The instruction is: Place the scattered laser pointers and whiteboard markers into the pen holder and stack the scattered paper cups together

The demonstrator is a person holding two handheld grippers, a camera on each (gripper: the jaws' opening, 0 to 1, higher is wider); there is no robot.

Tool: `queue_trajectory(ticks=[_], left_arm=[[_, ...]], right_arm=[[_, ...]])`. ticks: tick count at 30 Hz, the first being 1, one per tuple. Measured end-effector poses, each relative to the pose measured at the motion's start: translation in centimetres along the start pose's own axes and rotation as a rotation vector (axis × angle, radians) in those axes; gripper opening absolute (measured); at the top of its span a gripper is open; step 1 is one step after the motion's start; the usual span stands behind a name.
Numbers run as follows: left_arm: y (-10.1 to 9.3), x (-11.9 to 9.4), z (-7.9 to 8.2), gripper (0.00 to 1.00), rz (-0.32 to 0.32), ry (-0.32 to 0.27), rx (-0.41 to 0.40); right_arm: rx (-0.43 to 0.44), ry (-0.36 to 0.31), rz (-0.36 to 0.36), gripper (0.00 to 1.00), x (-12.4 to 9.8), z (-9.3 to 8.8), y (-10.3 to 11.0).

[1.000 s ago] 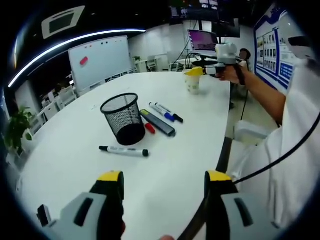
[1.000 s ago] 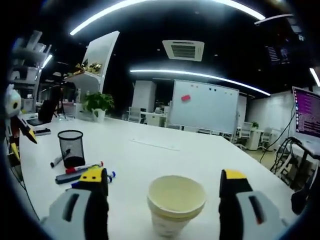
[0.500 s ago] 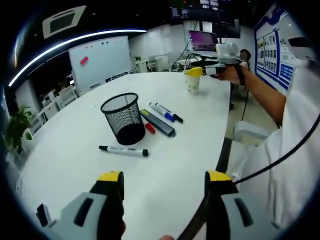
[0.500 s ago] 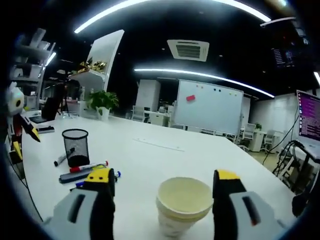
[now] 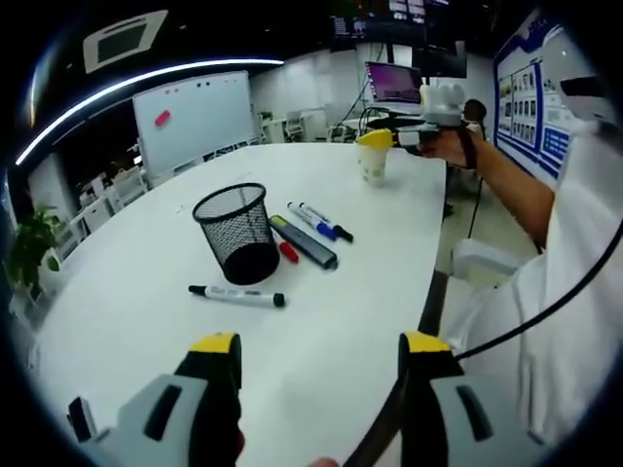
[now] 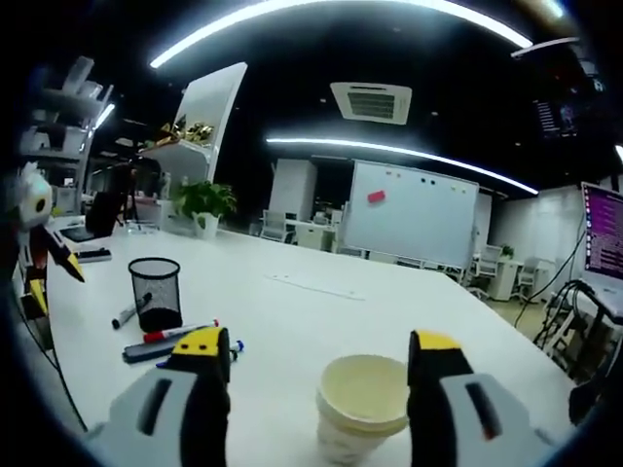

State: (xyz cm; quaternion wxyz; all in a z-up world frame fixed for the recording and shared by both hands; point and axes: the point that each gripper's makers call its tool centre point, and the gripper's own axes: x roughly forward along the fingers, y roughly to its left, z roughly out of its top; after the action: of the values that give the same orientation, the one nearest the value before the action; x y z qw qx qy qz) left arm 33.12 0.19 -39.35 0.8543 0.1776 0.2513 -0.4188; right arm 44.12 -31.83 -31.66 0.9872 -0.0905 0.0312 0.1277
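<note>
A black mesh pen holder (image 5: 237, 232) stands mid-table. Beside it lie a white marker with a black cap (image 5: 237, 296), a red marker (image 5: 285, 250), a dark laser pointer (image 5: 305, 241) and blue markers (image 5: 316, 220). My left gripper (image 5: 319, 348) hovers open over the near table edge, holding nothing. At the far end, my right gripper (image 6: 319, 342) is open, its jaws on either side of a stack of paper cups (image 6: 362, 407), the right jaw close to the rim. In the left gripper view the same cups (image 5: 372, 163) sit in the right gripper (image 5: 377, 139). The pen holder (image 6: 156, 292) shows far left.
The white table's curved edge (image 5: 428, 292) runs on the right, with the person's arm (image 5: 506, 190) and white clothing beyond it. A whiteboard (image 5: 195, 112) and a potted plant (image 6: 204, 204) stand past the table. A monitor (image 5: 394, 78) and cables are behind the cups.
The right gripper's jaws have drawn slightly closer together around the cup stack, and its view has shifted a little. The left gripper and the markers stay put.
</note>
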Motion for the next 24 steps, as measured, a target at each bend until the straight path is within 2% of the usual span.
queue_trajectory(ticks=[6,11,16,19,24], left_arm=[[-0.1,0.0,-0.2,0.66,-0.002,0.005,-0.002],[-0.3,0.0,-0.2,0.66,-0.006,0.008,0.001],[-0.5,0.0,0.0,0.66,-0.015,0.002,0.001],[-0.4,0.0,0.0,0.66,-0.013,0.004,0.002],[-0.4,0.0,0.0,0.66,-0.013,0.005,0.003]], right_arm=[[0.003,0.019,-0.028,0.66,-0.1,-0.4,-0.7],[0.011,0.045,-0.02,0.61,-0.1,-0.9,-0.6],[0.027,0.036,-0.033,0.58,-0.4,-0.6,-1.0],[0.028,0.022,0.003,0.58,-0.4,-0.3,-0.2],[0.012,0.067,0.016,0.57,0.0,-1.2,0.5]])
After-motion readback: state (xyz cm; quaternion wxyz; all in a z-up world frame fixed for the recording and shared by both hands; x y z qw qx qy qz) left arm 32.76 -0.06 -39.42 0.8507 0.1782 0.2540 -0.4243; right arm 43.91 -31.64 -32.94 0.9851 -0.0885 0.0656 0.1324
